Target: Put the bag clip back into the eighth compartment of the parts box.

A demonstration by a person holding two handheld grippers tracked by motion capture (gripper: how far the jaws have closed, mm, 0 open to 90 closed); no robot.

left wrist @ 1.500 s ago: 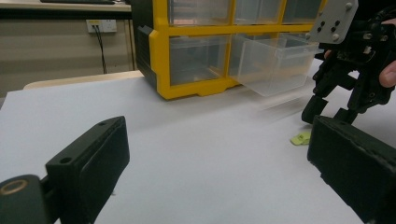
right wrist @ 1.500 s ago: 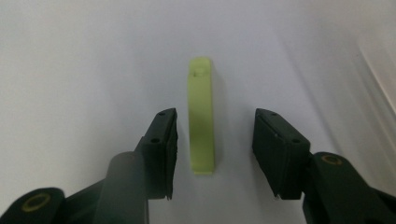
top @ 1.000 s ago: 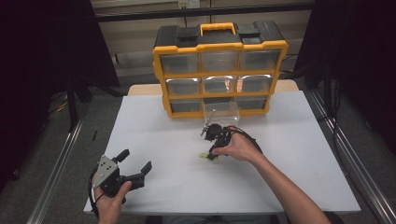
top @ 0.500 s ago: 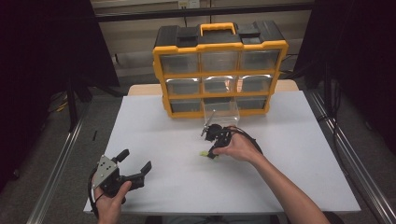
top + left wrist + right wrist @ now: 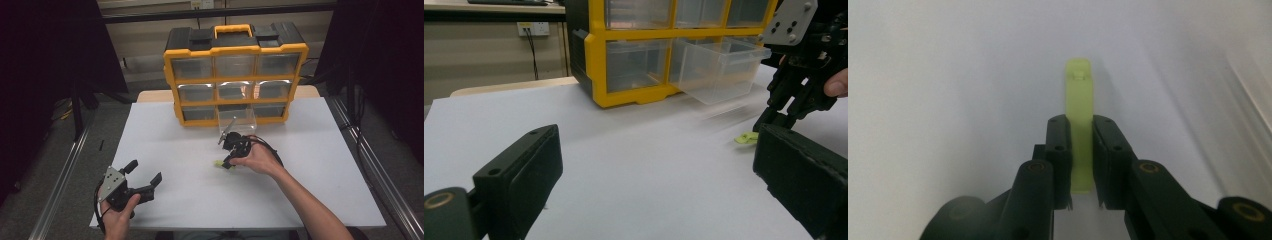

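A small yellow-green plastic piece (image 5: 1079, 95) lies on the white table, and my right gripper (image 5: 1080, 150) is shut on its near end; the jaws have just been closing with the piece between them. From above, the right gripper (image 5: 227, 161) points down at the piece (image 5: 219, 164) in the middle of the table. My left gripper (image 5: 145, 171) stands open and holds nothing near the front left edge. Along the left gripper (image 5: 654, 165) I see the piece (image 5: 745, 138) and the right gripper (image 5: 776, 117) beyond its far jaw.
A yellow and black drawer organizer (image 5: 235, 75) stands at the back of the white table (image 5: 325, 190). One clear drawer (image 5: 237, 120) in its bottom row is pulled out, just behind the right hand. Metal rails run along both sides of the table.
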